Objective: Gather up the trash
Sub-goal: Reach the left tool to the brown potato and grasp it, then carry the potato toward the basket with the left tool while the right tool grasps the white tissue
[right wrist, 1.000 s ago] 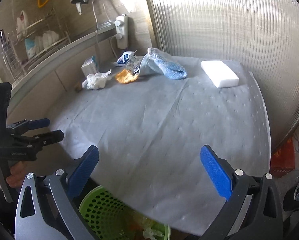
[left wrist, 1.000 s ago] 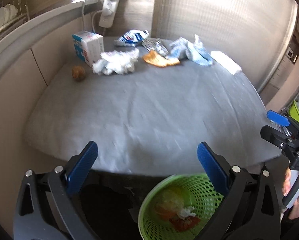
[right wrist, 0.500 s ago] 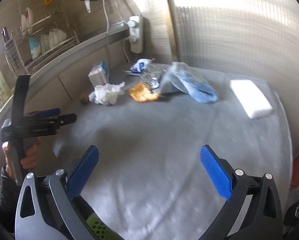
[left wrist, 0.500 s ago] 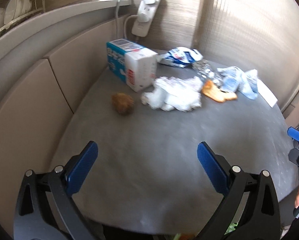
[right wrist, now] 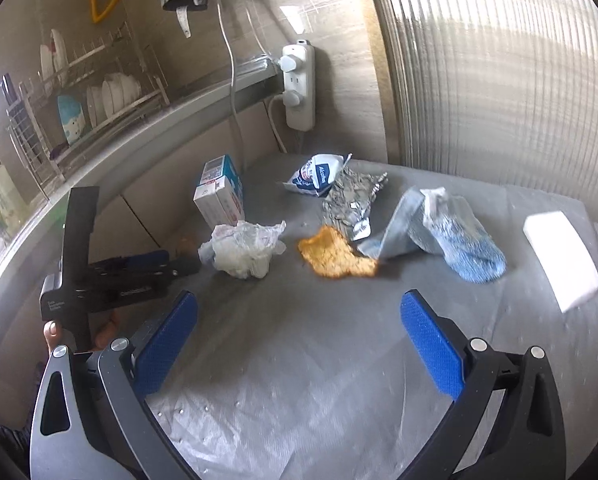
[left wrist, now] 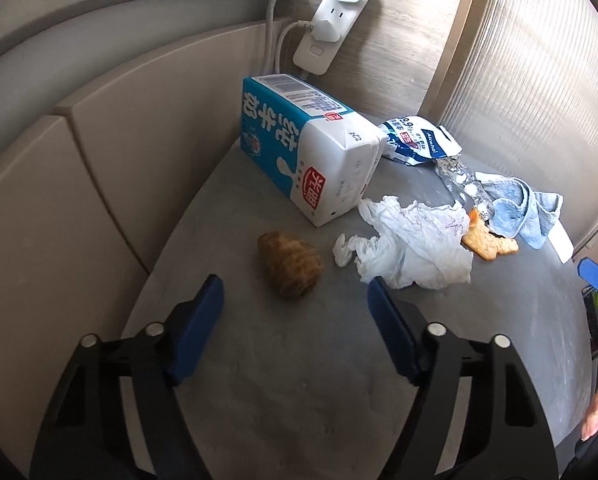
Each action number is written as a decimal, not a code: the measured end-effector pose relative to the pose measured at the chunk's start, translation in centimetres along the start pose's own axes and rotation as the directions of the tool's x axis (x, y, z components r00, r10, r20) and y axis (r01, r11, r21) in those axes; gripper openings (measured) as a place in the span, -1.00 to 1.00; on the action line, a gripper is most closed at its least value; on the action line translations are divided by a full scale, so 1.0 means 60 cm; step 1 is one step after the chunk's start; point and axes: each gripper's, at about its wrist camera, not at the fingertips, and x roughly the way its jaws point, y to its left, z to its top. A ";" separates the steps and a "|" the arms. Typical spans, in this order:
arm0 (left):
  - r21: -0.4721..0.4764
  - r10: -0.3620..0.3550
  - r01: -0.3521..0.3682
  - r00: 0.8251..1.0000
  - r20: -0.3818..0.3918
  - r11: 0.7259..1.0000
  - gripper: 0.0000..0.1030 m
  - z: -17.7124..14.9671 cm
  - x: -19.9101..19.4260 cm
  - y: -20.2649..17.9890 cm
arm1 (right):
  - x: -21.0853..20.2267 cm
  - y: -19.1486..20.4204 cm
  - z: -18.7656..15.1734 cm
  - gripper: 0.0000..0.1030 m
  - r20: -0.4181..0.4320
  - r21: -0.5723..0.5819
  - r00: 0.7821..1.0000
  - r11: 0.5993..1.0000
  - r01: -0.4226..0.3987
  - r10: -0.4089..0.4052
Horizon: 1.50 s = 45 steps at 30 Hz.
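Blue-white carton (left wrist: 311, 152), brown lump (left wrist: 291, 264), white tissue (left wrist: 415, 248), orange scrap (right wrist: 337, 254), grey mat (right wrist: 339, 360).

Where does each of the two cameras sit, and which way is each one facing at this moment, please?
Left wrist: rides the left claw, low over the table's left rear corner, facing the brown lump, milk carton and crumpled tissue; own open fingers show, with the right claw's tip at the right edge.
Right wrist: rides the right claw, farther back, facing the whole trash row; own open fingers, plus the left claw and its hand, show.
Shared: carton, tissue, orange scrap, blue cloth, power strip.
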 end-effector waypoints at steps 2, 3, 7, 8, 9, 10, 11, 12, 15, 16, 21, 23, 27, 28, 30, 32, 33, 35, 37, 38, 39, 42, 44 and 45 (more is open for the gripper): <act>0.007 -0.001 0.001 1.000 0.001 1.000 0.23 0.001 0.004 -0.003 | 0.006 0.003 0.004 0.96 -0.005 -0.014 1.000 1.000 0.006 -0.006; 0.012 0.003 -0.003 1.000 0.002 1.000 0.20 0.001 0.006 -0.005 | 0.007 0.004 0.004 0.96 -0.007 -0.016 1.000 1.000 0.008 -0.008; 0.027 0.022 -0.023 1.000 0.010 0.999 -0.10 0.003 0.009 -0.007 | 0.016 0.009 0.007 0.96 -0.018 -0.028 1.000 1.000 0.004 -0.005; 0.027 0.025 -0.025 1.000 0.011 0.999 -0.15 0.004 0.010 -0.007 | 0.017 0.010 0.007 0.96 -0.018 -0.032 1.000 0.999 0.005 -0.006; 0.026 0.023 -0.024 1.000 0.012 0.999 -0.18 0.005 0.010 -0.006 | 0.018 0.012 0.008 0.96 -0.020 -0.036 1.000 0.999 0.005 -0.006; 0.022 0.023 -0.023 1.000 0.013 0.999 -0.24 0.006 0.010 -0.004 | 0.019 0.014 0.009 0.96 -0.021 -0.041 1.000 0.999 0.006 -0.007; 0.019 0.025 -0.025 1.000 0.014 1.000 -0.30 0.007 0.011 -0.003 | 0.020 0.015 0.009 0.96 -0.022 -0.044 1.000 0.999 0.008 -0.009; 0.014 0.027 -0.027 0.999 0.017 1.000 -0.35 0.007 0.010 -0.002 | 0.021 0.017 0.009 0.96 -0.024 -0.048 1.000 0.999 0.006 -0.007; -0.007 0.004 -0.004 1.000 0.019 1.000 -0.39 0.007 0.010 0.006 | 0.026 0.024 0.012 0.96 -0.034 -0.061 0.999 0.998 -0.005 0.003; -0.012 0.001 -0.001 1.000 0.021 1.000 -0.39 0.006 0.009 0.007 | 0.030 0.028 0.014 0.96 -0.038 -0.068 0.999 0.998 -0.007 0.005; -0.027 -0.006 0.006 1.000 0.026 1.000 -0.39 0.002 0.007 0.008 | 0.064 0.067 0.034 0.96 -0.071 -0.158 0.997 0.986 -0.054 0.043; -0.038 -0.016 0.017 1.000 0.025 0.999 -0.39 0.000 0.004 0.010 | 0.084 0.082 0.042 0.96 -0.093 -0.198 0.994 0.977 -0.075 0.058; -0.040 0.002 -0.001 1.000 0.030 0.999 -0.39 -0.011 -0.008 0.016 | 0.149 0.110 0.058 0.96 -0.173 -0.289 0.984 0.953 -0.093 0.044; -0.041 0.002 -0.001 1.000 0.031 0.999 -0.39 -0.015 -0.011 0.017 | 0.170 0.113 0.065 0.96 -0.188 -0.303 0.982 0.948 -0.093 0.036; -0.045 0.000 0.001 1.000 0.026 0.999 -0.39 -0.020 -0.014 0.019 | 0.194 0.114 0.072 0.90 -0.214 -0.304 0.976 0.947 -0.099 0.033; -0.046 0.005 -0.004 1.000 0.027 0.999 -0.39 -0.026 -0.018 0.020 | 0.219 0.116 0.078 0.76 -0.256 -0.301 0.966 0.947 -0.114 0.035; -0.043 0.009 -0.007 1.000 0.029 0.999 -0.39 -0.029 -0.020 0.019 | 0.232 0.119 0.079 0.71 -0.283 -0.304 0.959 0.945 -0.119 0.029; -0.038 0.017 -0.015 0.999 0.033 0.999 -0.39 -0.032 -0.022 0.017 | 0.245 0.125 0.077 0.39 -0.305 -0.321 0.952 0.940 -0.114 0.012; -0.036 0.019 -0.017 0.999 0.034 0.999 -0.39 -0.033 -0.023 0.016 | 0.253 0.131 0.072 -0.09 -0.324 -0.335 0.946 0.935 -0.116 0.002; -0.037 0.018 -0.017 0.999 0.034 0.999 -0.39 -0.033 -0.023 0.016 | 0.251 0.130 0.071 -0.28 -0.323 -0.338 0.946 0.934 -0.115 -0.001; -0.037 0.017 -0.016 0.999 0.034 0.999 -0.39 -0.033 -0.023 0.016 | 0.247 0.131 0.071 -0.39 -0.323 -0.339 0.947 0.934 -0.116 0.000; -0.042 0.007 -0.006 0.999 0.036 0.999 -0.39 -0.033 -0.025 0.016 | 0.230 0.128 0.071 -0.45 -0.314 -0.304 0.949 0.942 -0.141 0.041; -0.038 -0.001 0.002 0.999 0.036 0.999 -0.39 -0.034 -0.027 0.014 | 0.216 0.127 0.071 -0.45 -0.300 -0.297 0.953 0.945 -0.136 0.042; -0.031 0.001 0.001 0.999 0.037 1.000 -0.39 -0.036 -0.029 0.012 | 0.206 0.124 0.072 -0.45 -0.291 -0.290 0.956 0.948 -0.133 0.045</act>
